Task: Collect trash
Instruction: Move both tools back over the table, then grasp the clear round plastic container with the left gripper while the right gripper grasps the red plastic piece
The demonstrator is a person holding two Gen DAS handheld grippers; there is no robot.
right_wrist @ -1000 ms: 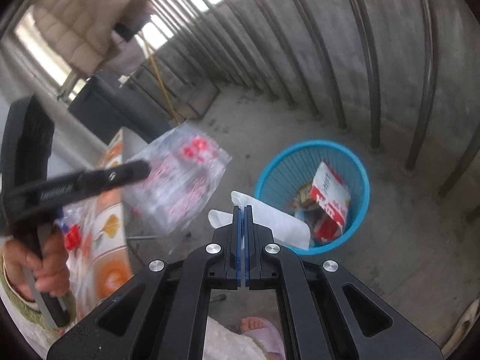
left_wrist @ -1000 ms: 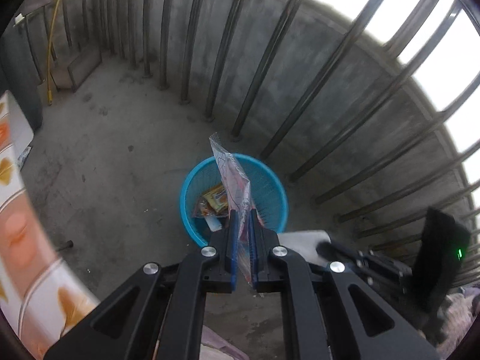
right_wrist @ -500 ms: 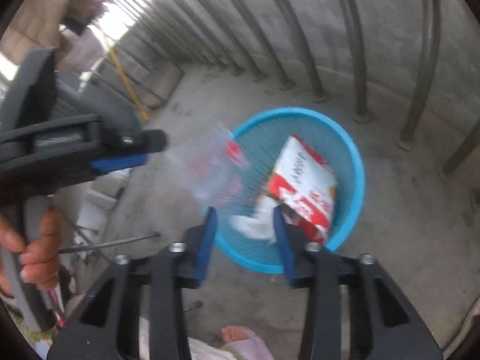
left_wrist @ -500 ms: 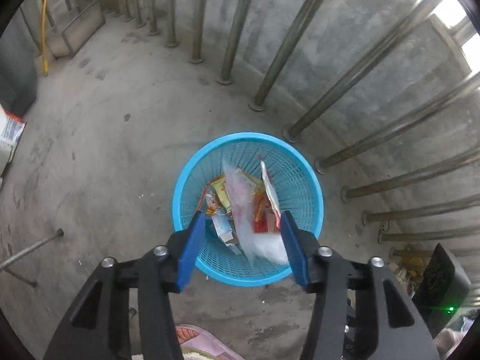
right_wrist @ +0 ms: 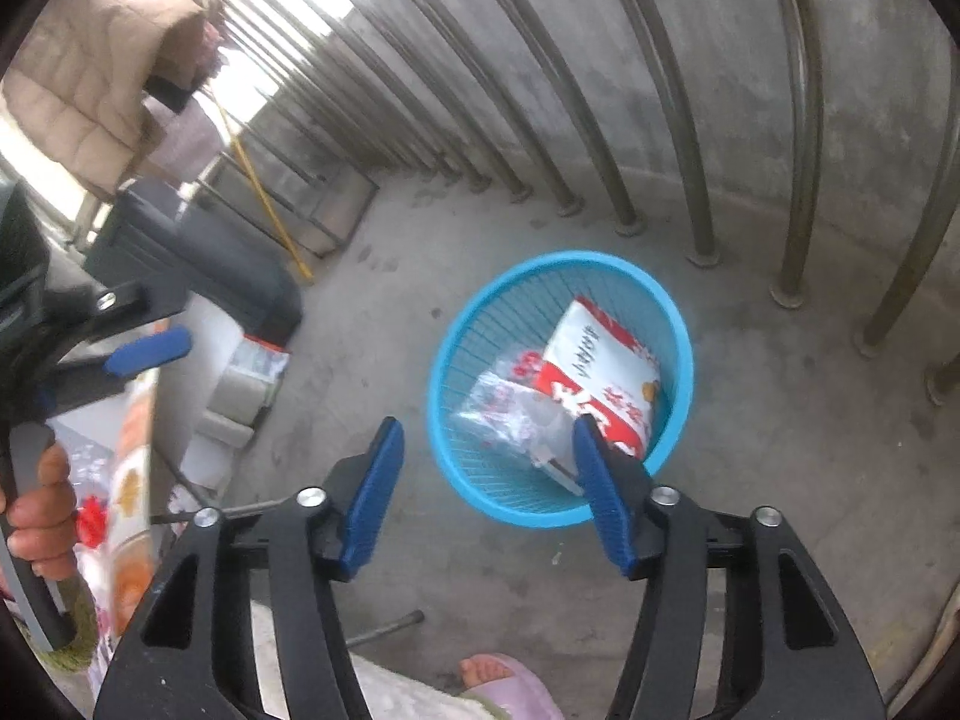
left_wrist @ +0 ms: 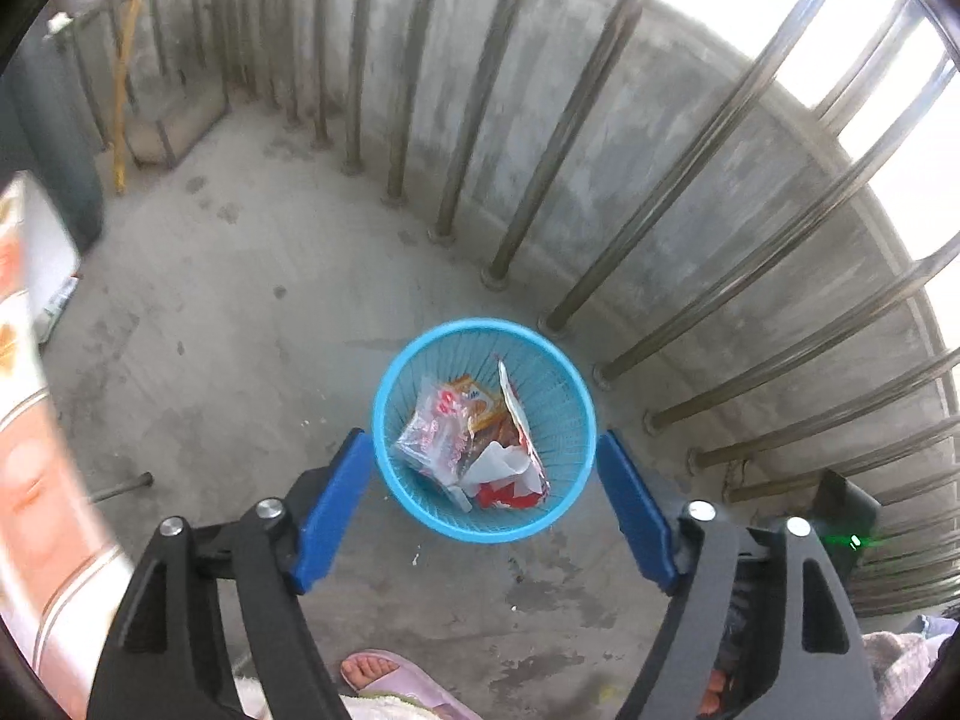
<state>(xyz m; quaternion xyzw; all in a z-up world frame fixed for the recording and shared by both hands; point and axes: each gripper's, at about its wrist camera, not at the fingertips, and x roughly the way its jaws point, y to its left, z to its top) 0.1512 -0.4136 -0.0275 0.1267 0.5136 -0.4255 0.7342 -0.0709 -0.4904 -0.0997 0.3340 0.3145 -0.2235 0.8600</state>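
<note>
Both grippers hang over the round blue plastic mesh basket on the concrete floor, beside the metal railing bars. The left gripper is opening, blue pads spread, nothing between them. The right gripper is opening too, empty. The clear crinkled wrapper, white tissue and red-and-white snack bag lie inside the basket.

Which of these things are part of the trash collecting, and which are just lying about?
Part of the job:
- blue basket
- clear wrapper and red-and-white packet inside it
- left gripper and right gripper, jaws opening, nothing between them

Just lying about:
- metal railing
- beige jacket
- pink slipper
</note>
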